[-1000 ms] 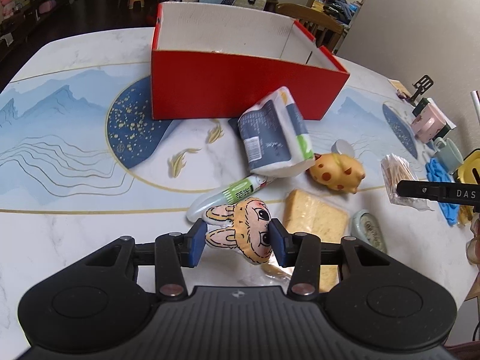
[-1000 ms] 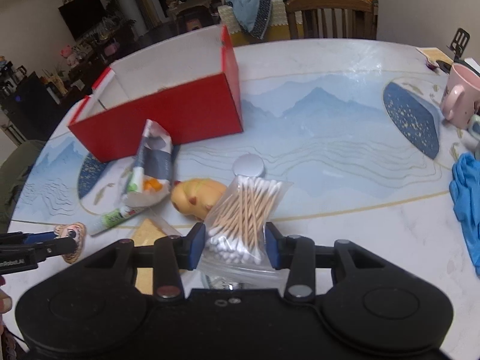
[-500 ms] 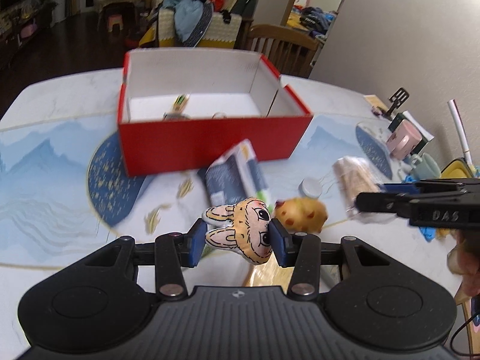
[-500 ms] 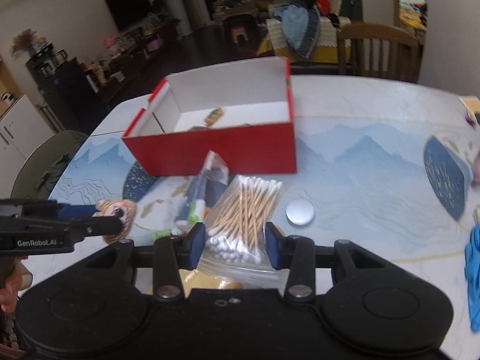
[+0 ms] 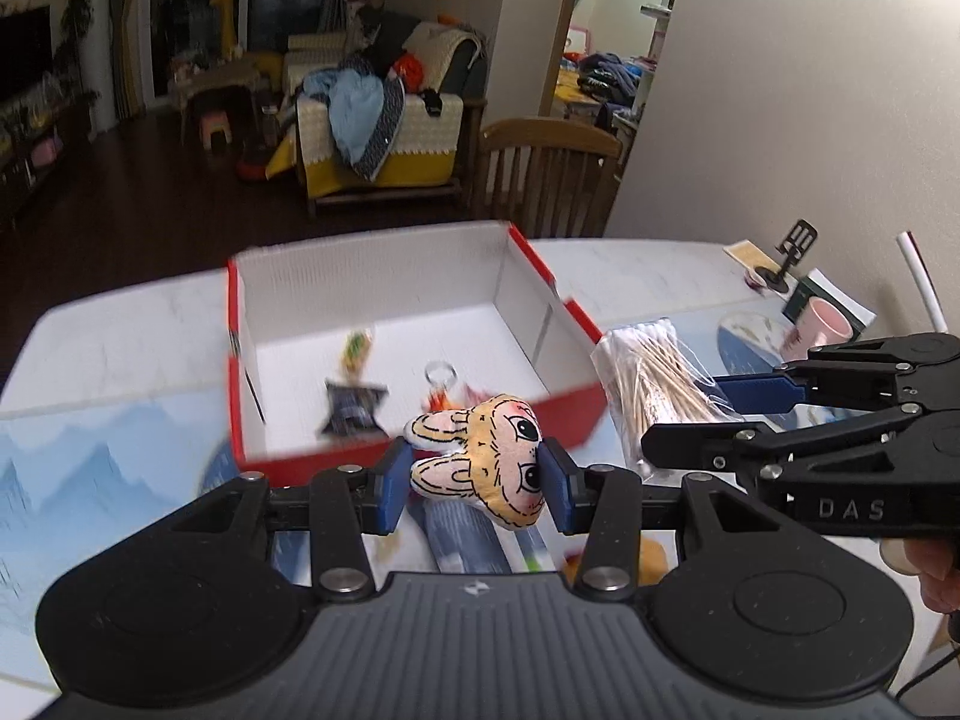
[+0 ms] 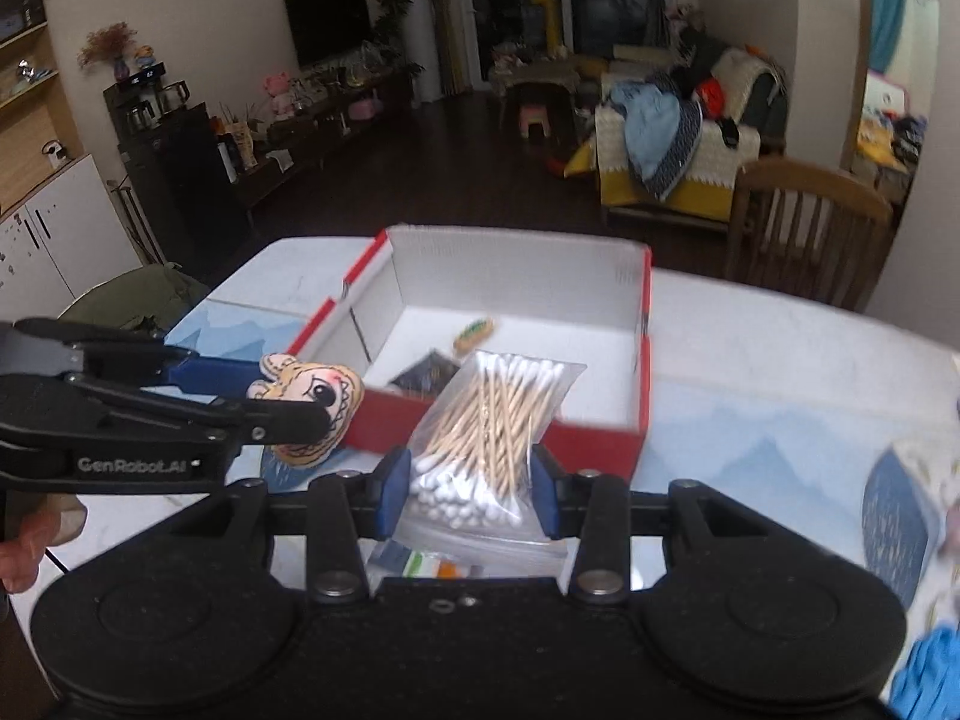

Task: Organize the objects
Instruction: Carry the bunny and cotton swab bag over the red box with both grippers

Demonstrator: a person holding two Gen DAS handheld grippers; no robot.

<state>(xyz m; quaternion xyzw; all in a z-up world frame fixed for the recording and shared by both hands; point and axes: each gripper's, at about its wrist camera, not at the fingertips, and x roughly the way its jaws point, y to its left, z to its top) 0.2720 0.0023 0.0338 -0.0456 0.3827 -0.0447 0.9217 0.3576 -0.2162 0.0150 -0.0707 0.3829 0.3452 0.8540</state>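
Note:
My left gripper [image 5: 474, 480] is shut on a small plush rabbit head [image 5: 480, 465], held in the air just before the near wall of the red box [image 5: 276, 462]. My right gripper [image 6: 471, 483] is shut on a clear bag of cotton swabs [image 6: 486, 432], also raised, in front of the red box [image 6: 600, 438]. In the left wrist view the swab bag [image 5: 654, 384] hangs at the box's right corner. The right wrist view shows the rabbit head [image 6: 306, 402] at the box's left. A few small items lie on the box's white floor [image 5: 420, 360].
A wooden chair [image 5: 546, 174] stands behind the table. A pink mug [image 5: 825, 324] and a black phone stand [image 5: 786, 258] sit at the table's right. A tissue pack [image 5: 474, 546] and a toothpaste tube lie below my left gripper. A blue cloth [image 6: 930, 678] lies at the right.
Both grippers have risen off the table with the rabbit head and the swab bag and moved toward the red box, whose inside now shows.

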